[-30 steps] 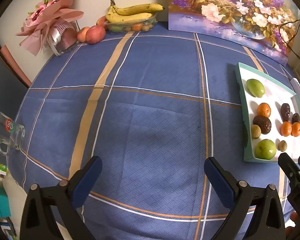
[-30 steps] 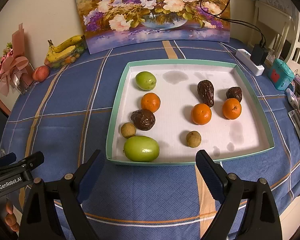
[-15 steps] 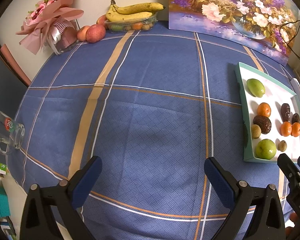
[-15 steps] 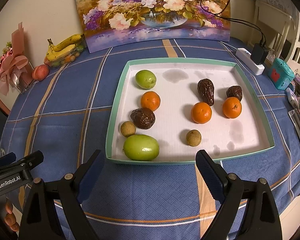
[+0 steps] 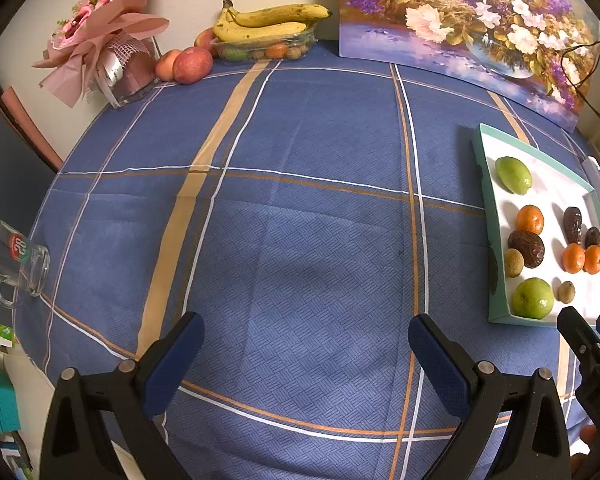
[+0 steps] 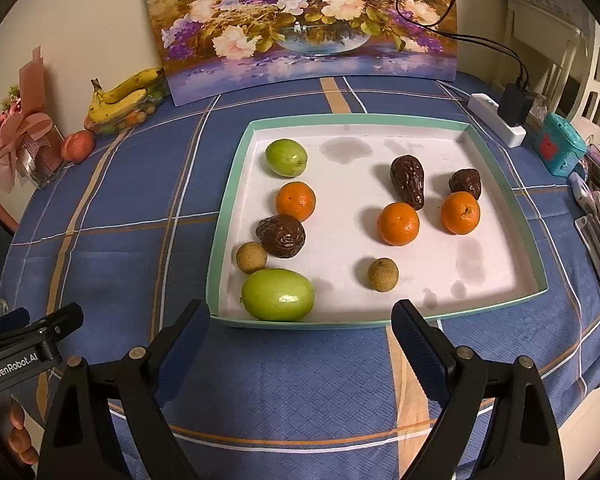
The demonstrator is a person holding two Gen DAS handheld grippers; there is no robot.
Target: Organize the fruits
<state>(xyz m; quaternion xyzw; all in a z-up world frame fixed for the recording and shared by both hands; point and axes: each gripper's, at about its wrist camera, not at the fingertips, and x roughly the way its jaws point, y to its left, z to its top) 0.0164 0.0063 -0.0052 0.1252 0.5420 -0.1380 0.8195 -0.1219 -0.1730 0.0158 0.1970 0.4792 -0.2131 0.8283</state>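
Note:
A white tray with a teal rim (image 6: 500, 184) lies on the blue checked tablecloth. It holds two green fruits (image 6: 278, 295) (image 6: 286, 157), three oranges (image 6: 398, 224), three dark wrinkled dates (image 6: 281, 236) and two small brown longans (image 6: 383, 274). My right gripper (image 6: 300, 344) is open and empty, just in front of the tray's near rim. My left gripper (image 5: 306, 354) is open and empty over bare cloth, left of the tray (image 5: 485, 184).
Bananas on a clear box of fruit (image 5: 266, 26), apples (image 5: 192, 65) and a pink bouquet (image 5: 100, 48) stand at the back left. A flower painting (image 6: 300, 24) leans on the wall. A glass mug (image 5: 16, 258) stands at the left edge. A power strip (image 6: 498, 120) and gadgets lie right.
Both grippers have drifted very slightly; the views are almost unchanged. Both stay open and empty.

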